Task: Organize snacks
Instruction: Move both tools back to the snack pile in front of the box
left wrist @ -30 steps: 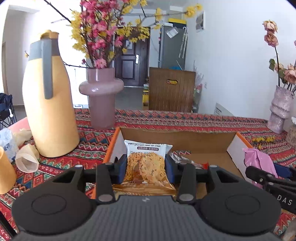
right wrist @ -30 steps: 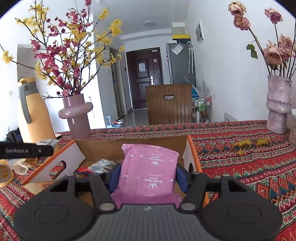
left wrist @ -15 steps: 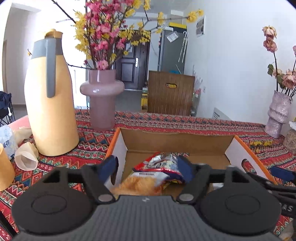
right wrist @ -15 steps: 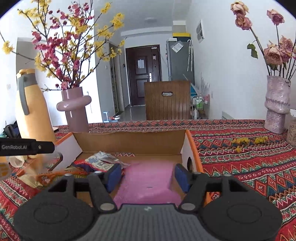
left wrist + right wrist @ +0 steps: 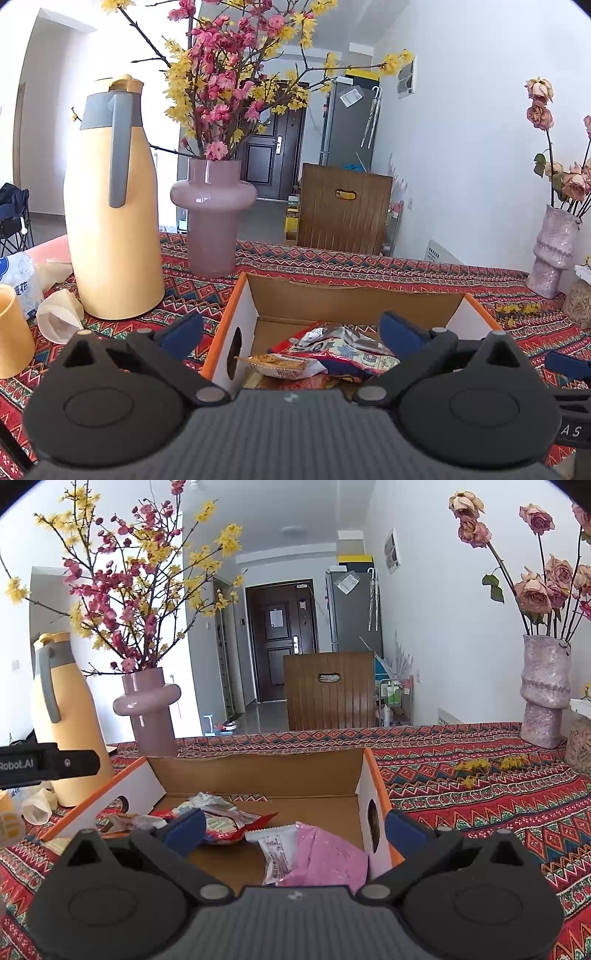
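Snacks lie loose in the cardboard box (image 5: 258, 775) on the patterned tablecloth (image 5: 480, 794). Beyond it stand the yellow thermos (image 5: 110, 206) and the mauve vase (image 5: 212, 214). Inside the box, the pink packet (image 5: 328, 856) rests flat against the right-hand wall, just beneath the right gripper (image 5: 295, 825), its long axis running away from the camera; a white wrapper (image 5: 275, 853) touches its left edge. The red-and-silver bag (image 5: 340, 350) and the cookie pack (image 5: 277, 363) sit at the left side, directly under the left gripper (image 5: 291, 328). Both grippers hang wide open and empty above the box. Each hand seems nearest its own packet, should straightening be wanted.
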Demonstrator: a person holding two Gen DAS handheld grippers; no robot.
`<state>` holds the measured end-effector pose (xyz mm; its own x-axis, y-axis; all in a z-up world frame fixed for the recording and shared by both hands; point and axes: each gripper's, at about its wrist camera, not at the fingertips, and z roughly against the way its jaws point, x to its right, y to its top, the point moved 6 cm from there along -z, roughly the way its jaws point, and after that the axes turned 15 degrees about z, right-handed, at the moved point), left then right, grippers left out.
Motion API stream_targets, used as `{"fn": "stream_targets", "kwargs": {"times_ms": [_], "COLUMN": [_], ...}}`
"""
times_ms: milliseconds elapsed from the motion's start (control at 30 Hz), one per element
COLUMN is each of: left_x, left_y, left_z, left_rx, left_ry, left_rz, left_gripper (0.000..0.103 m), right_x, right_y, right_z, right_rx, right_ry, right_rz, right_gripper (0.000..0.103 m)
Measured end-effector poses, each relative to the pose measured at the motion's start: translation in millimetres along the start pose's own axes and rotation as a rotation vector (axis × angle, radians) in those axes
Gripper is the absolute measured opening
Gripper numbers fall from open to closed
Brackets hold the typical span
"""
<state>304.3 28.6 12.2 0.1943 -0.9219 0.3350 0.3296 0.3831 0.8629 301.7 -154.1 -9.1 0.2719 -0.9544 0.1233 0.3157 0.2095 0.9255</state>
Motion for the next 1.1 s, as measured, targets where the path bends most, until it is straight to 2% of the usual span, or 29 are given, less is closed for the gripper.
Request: {"fn": "stream_targets", "kwargs": {"times_ms": [367, 633, 1100], "left_x": [3.9, 4.3, -7.6], "left_y": [12.0, 11.1, -12.9], "left_z": [19.8, 45.3, 97.7], "left_rx": [0.032, 0.03, 0.001], "left_ry": [0.005, -0.015, -0.024], "left_rz": [0.008, -0.008, -0.018], "left_gripper": [0.103, 0.103, 0.103], "right_x": [6.1, -1.4, -21.2], "right_y": [5.3, 10.5, -8.5], "right_z": [4.0, 36.1, 93.8], "right_rx": [0.014, 0.048, 0.044], "right_ry": [-0.035, -0.021, 0.017], "right_rz": [-0.017, 0.004, 0.021], "right_gripper": [0.103, 0.103, 0.103]}}
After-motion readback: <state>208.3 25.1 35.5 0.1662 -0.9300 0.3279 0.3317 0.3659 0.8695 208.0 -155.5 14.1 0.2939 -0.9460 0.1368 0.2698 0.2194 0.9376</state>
